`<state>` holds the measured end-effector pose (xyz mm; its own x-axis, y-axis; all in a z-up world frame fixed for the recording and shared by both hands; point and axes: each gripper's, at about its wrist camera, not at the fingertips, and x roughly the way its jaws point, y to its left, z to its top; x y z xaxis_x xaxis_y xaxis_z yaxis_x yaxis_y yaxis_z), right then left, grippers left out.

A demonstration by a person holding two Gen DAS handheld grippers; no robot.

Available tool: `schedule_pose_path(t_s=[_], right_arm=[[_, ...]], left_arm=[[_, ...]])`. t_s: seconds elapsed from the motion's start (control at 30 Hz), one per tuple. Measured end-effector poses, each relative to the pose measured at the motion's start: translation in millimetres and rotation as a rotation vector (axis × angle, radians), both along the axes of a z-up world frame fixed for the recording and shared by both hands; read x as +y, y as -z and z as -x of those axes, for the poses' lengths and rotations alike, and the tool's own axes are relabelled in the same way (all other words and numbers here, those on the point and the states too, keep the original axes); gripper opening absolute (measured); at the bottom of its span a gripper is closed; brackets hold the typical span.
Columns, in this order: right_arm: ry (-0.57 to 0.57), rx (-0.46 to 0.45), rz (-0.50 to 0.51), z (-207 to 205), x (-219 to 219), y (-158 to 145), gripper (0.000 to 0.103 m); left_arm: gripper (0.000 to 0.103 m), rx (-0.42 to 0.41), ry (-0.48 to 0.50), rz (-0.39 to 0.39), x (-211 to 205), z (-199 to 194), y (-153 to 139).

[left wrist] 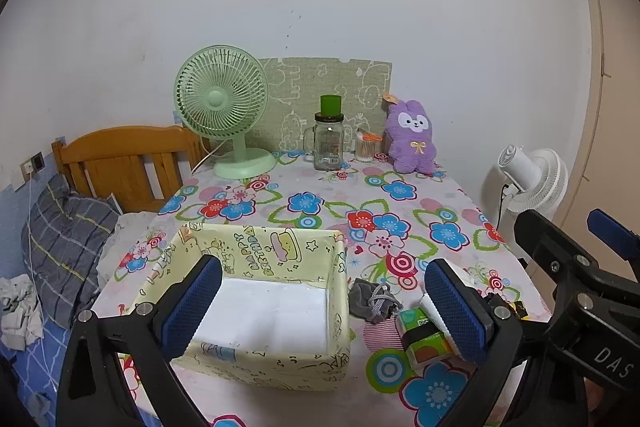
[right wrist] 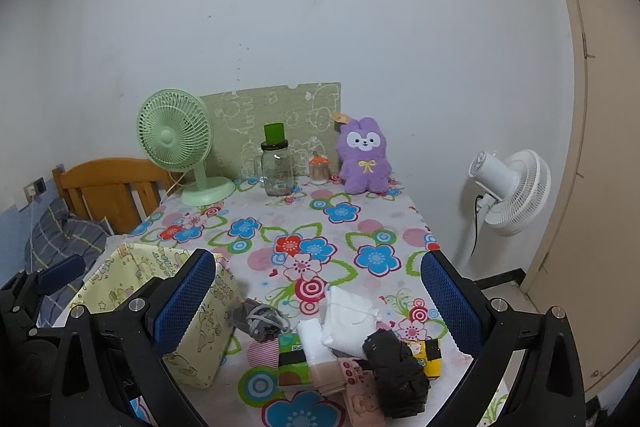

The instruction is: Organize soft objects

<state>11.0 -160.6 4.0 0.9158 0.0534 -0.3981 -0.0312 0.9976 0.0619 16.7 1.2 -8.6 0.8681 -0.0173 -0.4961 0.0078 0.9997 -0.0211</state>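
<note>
A yellow cartoon-print fabric box [left wrist: 280, 359] [right wrist: 200, 347] stands open and empty on the near left of the flowered table. Right of it lies a heap of soft items: a grey drawstring pouch [left wrist: 372, 301] [right wrist: 260, 319], a green tissue pack [left wrist: 420, 335] [right wrist: 294, 359], a white pouch [right wrist: 352, 319], a white roll [right wrist: 314, 341], a black crumpled bag [right wrist: 398, 367] and a yellow-black pack [right wrist: 430, 357]. My left gripper [left wrist: 324, 311] hangs open over the box's right wall. My right gripper [right wrist: 320, 307] is open above the heap. A purple plush rabbit [left wrist: 412, 139] [right wrist: 364, 157] sits at the far edge.
At the back stand a green desk fan [left wrist: 224, 107] [right wrist: 180, 143], a glass jar with a green lid [left wrist: 329, 139] [right wrist: 277, 163], a cotton swab tub [left wrist: 368, 147] and a patterned board [left wrist: 328, 95]. A bed with a wooden headboard [left wrist: 120, 163] lies left; a white floor fan [right wrist: 508, 191] stands right.
</note>
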Motion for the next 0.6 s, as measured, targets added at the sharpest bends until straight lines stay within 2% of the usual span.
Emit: schedule_pose_path(t_s=[0.6], right_arm=[[-0.001, 0.0, -0.003, 2.6, 0.5, 0.1, 0.103]], left_arm=[[0.102, 0.003, -0.001, 0.003, 1.5, 1.9, 0.4]])
